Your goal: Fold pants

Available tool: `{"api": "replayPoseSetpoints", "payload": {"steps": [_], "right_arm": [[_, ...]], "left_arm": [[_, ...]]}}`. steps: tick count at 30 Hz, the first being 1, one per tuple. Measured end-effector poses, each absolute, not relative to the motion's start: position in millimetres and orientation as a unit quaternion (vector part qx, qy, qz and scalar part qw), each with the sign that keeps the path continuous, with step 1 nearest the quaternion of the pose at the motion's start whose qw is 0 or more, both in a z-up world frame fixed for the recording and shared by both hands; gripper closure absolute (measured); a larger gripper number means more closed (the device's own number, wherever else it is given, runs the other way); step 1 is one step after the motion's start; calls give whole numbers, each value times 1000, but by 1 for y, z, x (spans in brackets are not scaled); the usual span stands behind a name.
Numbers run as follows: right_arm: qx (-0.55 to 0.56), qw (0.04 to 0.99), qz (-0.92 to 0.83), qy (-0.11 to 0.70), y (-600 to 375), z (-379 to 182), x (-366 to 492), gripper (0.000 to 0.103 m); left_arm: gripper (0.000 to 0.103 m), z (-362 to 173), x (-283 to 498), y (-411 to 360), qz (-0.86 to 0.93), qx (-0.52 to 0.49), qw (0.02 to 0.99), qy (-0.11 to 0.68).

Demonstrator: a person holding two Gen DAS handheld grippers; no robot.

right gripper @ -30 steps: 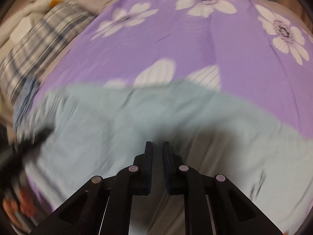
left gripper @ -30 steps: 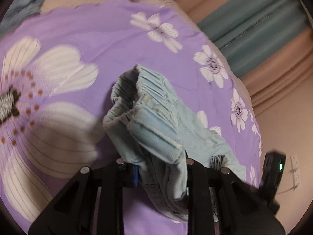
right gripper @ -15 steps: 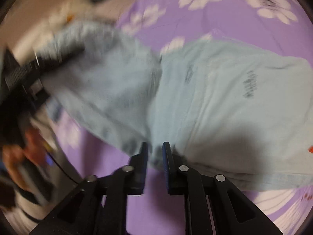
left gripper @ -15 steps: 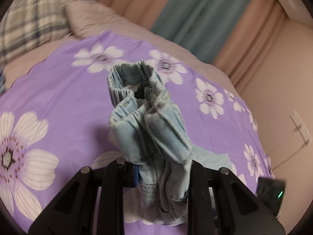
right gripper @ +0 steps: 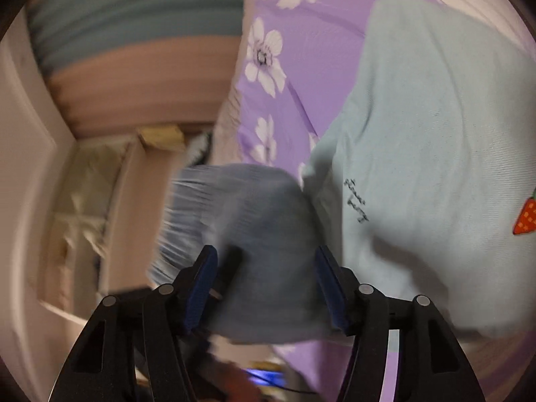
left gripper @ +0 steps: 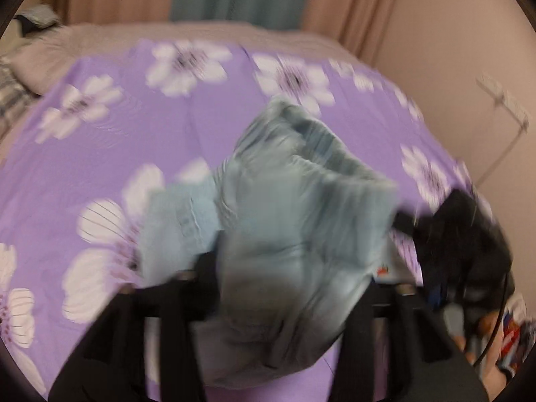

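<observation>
The bed (left gripper: 100, 154) is covered by a purple sheet with white flowers, and a pale mint garment (right gripper: 435, 134) with a strawberry patch is spread over it toward the near edge. The light blue pants (left gripper: 294, 221) are bunched up in a blurry heap over that near edge. Fabric is seen between the fingers of both the left gripper (left gripper: 288, 288) and the right gripper (right gripper: 266, 278), which are spreading apart, so nothing's really pinched anymore.

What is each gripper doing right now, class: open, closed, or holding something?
Left gripper: jaws opening, the pale blue pants bunched between them.
Right gripper: jaws opening, pants fabric between them, pads clear of it.
</observation>
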State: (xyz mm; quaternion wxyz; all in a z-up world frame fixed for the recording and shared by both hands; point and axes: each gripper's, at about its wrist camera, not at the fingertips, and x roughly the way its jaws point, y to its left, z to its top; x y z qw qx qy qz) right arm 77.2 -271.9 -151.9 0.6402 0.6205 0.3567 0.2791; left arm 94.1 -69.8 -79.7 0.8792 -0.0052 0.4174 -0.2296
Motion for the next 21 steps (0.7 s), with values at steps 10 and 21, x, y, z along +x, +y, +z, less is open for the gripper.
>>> {"api": "replayPoseSetpoints", "payload": {"steps": [10,21], "right_arm": [[657,615,240,365,-282,-161,77,32],[369,775,161,488,-240,-114,83,52]], "left_arm": [[22,-92,58,-69,-289,15,851,437],[10,-101,35,41,-181,-95,859,469]]}}
